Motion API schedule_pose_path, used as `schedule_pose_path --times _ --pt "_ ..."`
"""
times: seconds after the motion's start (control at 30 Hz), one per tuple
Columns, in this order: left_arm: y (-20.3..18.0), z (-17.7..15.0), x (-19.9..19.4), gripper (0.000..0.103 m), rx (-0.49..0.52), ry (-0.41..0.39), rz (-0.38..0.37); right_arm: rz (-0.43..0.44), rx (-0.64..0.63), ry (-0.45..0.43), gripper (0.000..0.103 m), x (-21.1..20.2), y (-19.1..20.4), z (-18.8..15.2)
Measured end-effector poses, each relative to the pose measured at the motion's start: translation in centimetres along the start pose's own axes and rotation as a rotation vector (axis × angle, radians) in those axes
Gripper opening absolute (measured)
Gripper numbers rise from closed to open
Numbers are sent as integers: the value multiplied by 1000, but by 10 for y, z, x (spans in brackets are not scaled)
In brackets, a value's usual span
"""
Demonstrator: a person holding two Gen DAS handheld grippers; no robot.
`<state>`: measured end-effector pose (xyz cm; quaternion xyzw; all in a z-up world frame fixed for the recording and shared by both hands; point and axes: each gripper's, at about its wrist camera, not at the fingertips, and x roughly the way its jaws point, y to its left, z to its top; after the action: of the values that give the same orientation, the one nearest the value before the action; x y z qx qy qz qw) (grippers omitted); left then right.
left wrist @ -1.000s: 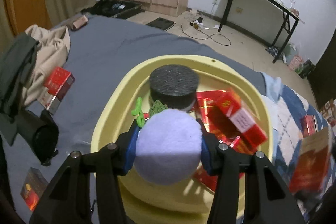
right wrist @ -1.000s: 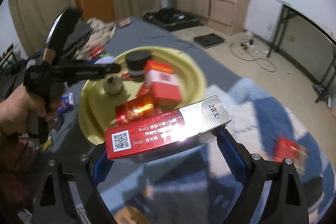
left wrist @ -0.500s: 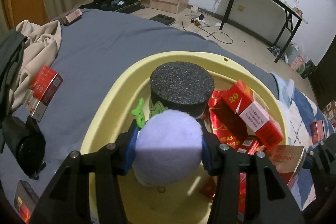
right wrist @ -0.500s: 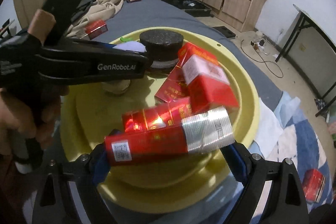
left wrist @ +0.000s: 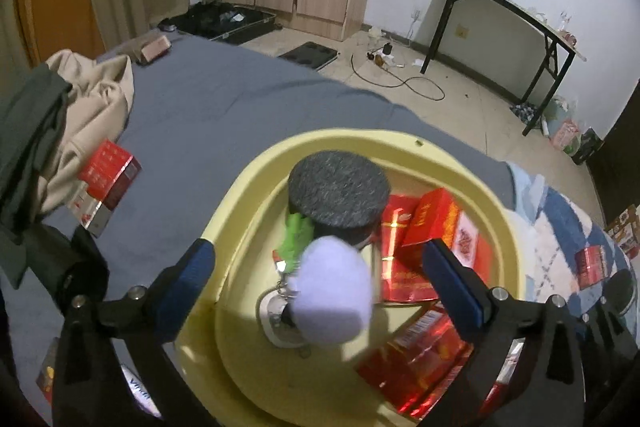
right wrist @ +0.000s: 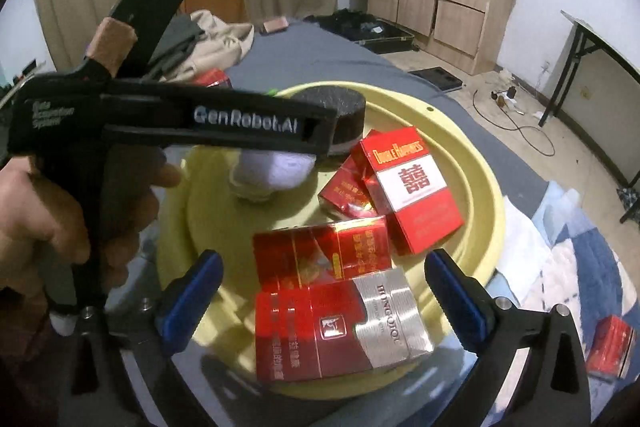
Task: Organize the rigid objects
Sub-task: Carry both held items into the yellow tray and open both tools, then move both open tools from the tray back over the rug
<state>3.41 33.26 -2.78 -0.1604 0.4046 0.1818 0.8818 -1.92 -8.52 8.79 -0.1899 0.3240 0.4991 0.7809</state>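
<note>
Left wrist view: we are seeing both grippers spread wide, holding nothing; several boxes are lying in the yellow basin, one red box waiting well outside it.

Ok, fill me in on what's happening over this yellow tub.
A person holds a pair of tongs in each hand over a yellow basin on the bed, sorting loose items into it. The left tongs are open, with a lilac plush ball lying in the basin between their tips. The right tongs are open too, above a red-and-silver cigarette pack resting at the basin's near edge. More red packs and a black foam puck lie inside.
</note>
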Motion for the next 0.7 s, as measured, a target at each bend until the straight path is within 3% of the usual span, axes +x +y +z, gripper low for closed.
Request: schedule_pose_path --times 0.23,0.47,0.53,0.63,0.7 --pt "-52 4 -30 103 86 -26 -67 -69 129 -94 103 -69 -39 -25" --pt "-151 -14 -53 103 187 3 -215 -197 211 -122 103 -171 -105 -84" --pt "-186 -26 -58 103 233 22 -260 -248 241 -116 103 -204 -127 -107" --pt "-229 -48 -59 103 299 89 -244 -320 274 -93 103 -239 -151 -140" --pt "-253 -63 -57 103 314 151 -281 -370 316 -101 103 -255 -163 -160"
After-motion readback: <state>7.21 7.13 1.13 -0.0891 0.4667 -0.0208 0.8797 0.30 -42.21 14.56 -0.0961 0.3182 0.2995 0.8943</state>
